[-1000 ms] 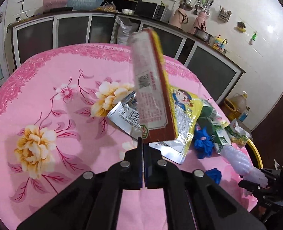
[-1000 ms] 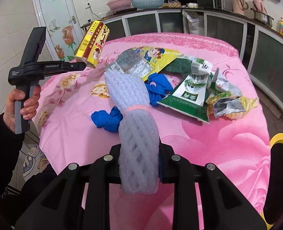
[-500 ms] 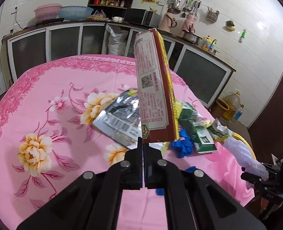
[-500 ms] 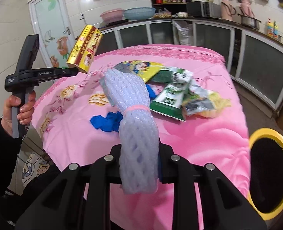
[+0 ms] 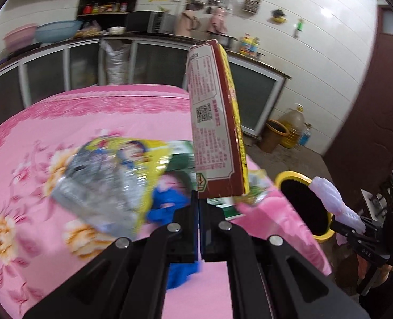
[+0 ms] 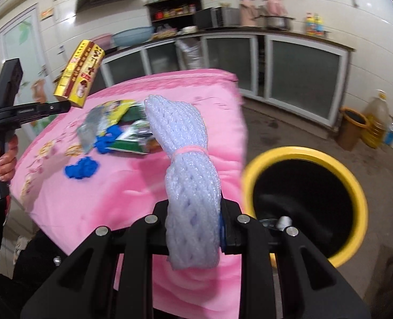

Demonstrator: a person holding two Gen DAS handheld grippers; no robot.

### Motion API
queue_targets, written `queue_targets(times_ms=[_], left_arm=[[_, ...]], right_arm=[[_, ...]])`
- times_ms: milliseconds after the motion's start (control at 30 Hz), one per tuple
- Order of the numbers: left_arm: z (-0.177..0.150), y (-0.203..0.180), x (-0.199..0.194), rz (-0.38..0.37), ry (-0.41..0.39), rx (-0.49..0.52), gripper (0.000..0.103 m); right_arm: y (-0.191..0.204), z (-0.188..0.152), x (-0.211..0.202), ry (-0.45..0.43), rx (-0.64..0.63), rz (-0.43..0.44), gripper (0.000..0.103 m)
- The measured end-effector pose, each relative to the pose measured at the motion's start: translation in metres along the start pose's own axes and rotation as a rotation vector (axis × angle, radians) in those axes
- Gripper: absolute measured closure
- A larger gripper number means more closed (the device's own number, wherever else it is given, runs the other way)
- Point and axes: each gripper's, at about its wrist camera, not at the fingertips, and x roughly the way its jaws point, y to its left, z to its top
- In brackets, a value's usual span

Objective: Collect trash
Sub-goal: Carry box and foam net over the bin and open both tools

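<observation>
My left gripper (image 5: 198,202) is shut on a flattened red and yellow carton (image 5: 215,122), held upright above the pink table; the carton also shows in the right wrist view (image 6: 80,78). My right gripper (image 6: 196,212) is shut on a bundle of white foam netting (image 6: 188,164), held past the table edge beside a black bin with a yellow rim (image 6: 305,199). The bin (image 5: 300,207) and the netting (image 5: 334,202) also show in the left wrist view. Snack wrappers (image 5: 108,178) and blue crumpled pieces (image 6: 80,168) lie on the table.
The table has a pink floral cloth (image 5: 95,117). Kitchen cabinets (image 6: 289,71) line the far wall. A brown bin (image 6: 352,129) and an oil jug (image 6: 377,119) stand on the floor by the wall. A dark door (image 5: 374,106) is at the right.
Both grippers have swung right, toward the yellow-rimmed bin, each with its load. The bin now fills the right side of the right wrist view.
</observation>
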Motion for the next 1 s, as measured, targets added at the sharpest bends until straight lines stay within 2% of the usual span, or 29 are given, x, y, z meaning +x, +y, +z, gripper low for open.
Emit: queue_targets(times_ms=[433, 567, 700, 1000], left_arm=[[0.023, -0.146, 0.076, -0.212, 0.070, 0.200, 0.103], [0.021, -0.186, 0.107, -0.258, 0.118, 0.244, 0.103], [0.017, -0.215, 0.139, -0.276, 0.164, 0.274, 0.103], [-0.001, -0.243, 0.183, -0.302, 0.248, 0.306, 0.103]], right_arm=[[-0.094, -0.029, -0.018, 0.000, 0.135, -0.231, 0.080], [-0.112, -0.034, -0.014, 0.018, 0.176, -0.265, 0.080], [-0.128, -0.036, -0.009, 0.037, 0.215, -0.301, 0.080], [-0.150, -0.040, 0.005, 0.089, 0.256, -0.326, 0.080]])
